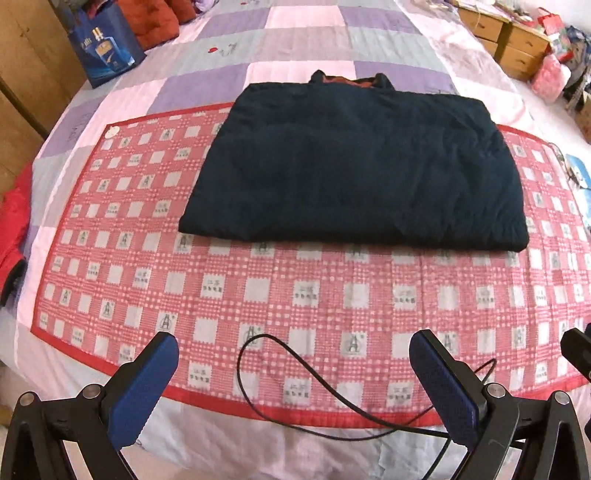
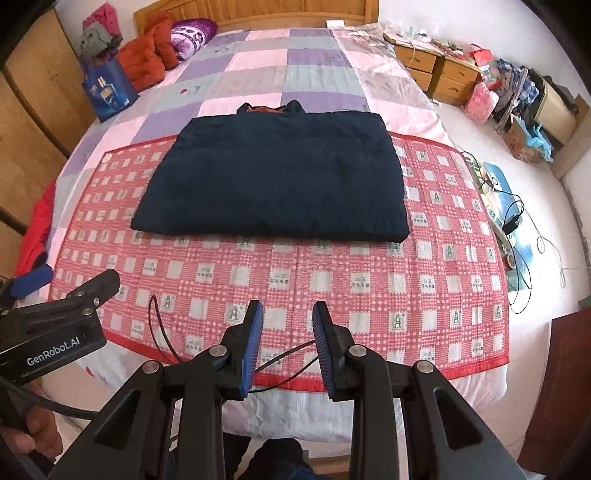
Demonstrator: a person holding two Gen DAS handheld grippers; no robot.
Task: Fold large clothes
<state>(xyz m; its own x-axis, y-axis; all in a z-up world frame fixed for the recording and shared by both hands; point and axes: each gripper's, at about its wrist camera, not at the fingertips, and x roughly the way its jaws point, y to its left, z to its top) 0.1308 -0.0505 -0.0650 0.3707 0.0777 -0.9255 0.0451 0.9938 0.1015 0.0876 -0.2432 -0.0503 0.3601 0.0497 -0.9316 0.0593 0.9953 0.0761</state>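
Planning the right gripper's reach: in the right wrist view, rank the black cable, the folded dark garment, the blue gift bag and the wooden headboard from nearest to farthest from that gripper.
From the right gripper:
1. Black cable, looping on the mat's near edge, just under the jaws.
2. Folded dark garment, centred on the checked mat, straight ahead.
3. Blue gift bag, far left on the bed.
4. Wooden headboard, at the bed's far end.

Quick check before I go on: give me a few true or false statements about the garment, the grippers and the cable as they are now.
1. The dark garment lies folded into a rectangle on the checked mat. True.
2. The left gripper holds the garment's hem. False: it is open, holding nothing, short of the garment.
3. The right gripper is open and holds nothing. True.
4. A black cable lies on the garment. False: it lies on the mat's near edge.
5. The collar points away from the grippers. True.
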